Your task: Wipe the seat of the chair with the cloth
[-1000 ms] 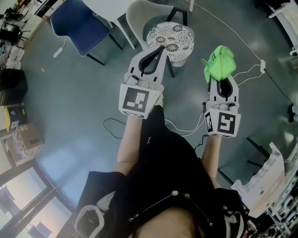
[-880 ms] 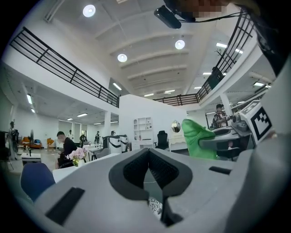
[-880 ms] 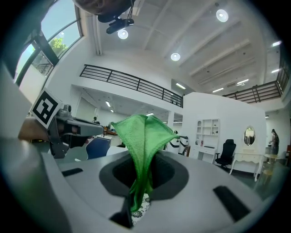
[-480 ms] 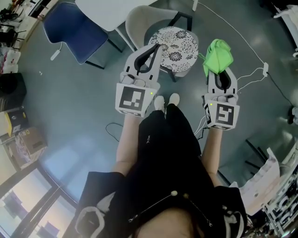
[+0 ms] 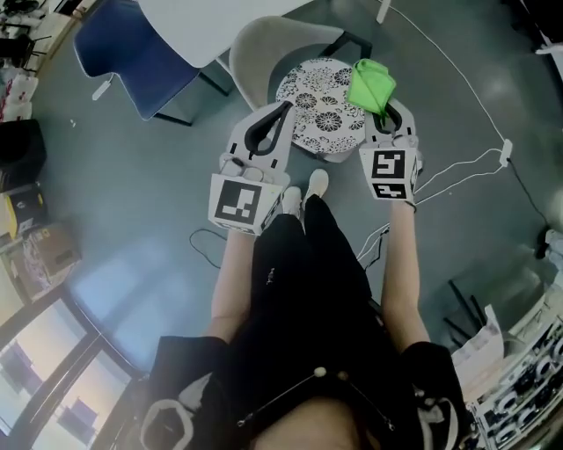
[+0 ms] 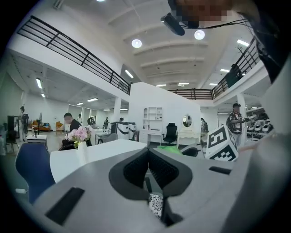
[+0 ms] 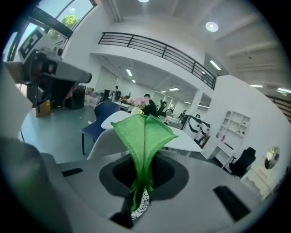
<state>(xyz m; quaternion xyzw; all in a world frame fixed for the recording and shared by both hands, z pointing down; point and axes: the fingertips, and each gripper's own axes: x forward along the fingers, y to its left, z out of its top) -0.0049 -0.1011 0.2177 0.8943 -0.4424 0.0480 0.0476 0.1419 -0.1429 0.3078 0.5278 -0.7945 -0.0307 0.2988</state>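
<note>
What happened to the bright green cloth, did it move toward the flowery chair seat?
Yes. The bright green cloth, pinched in the right tongs, moved left toward the round flower-patterned chair seat; it now overlaps the seat's right edge.

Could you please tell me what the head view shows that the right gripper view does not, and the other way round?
Only the head view shows the person's shoes, their forearms and the whole patterned seat of the chair. Only the right gripper view shows the balcony railing, the ceiling lights and the white shelf. Both show the green cloth clamped in the right gripper, the blue chair and the white table.
</note>
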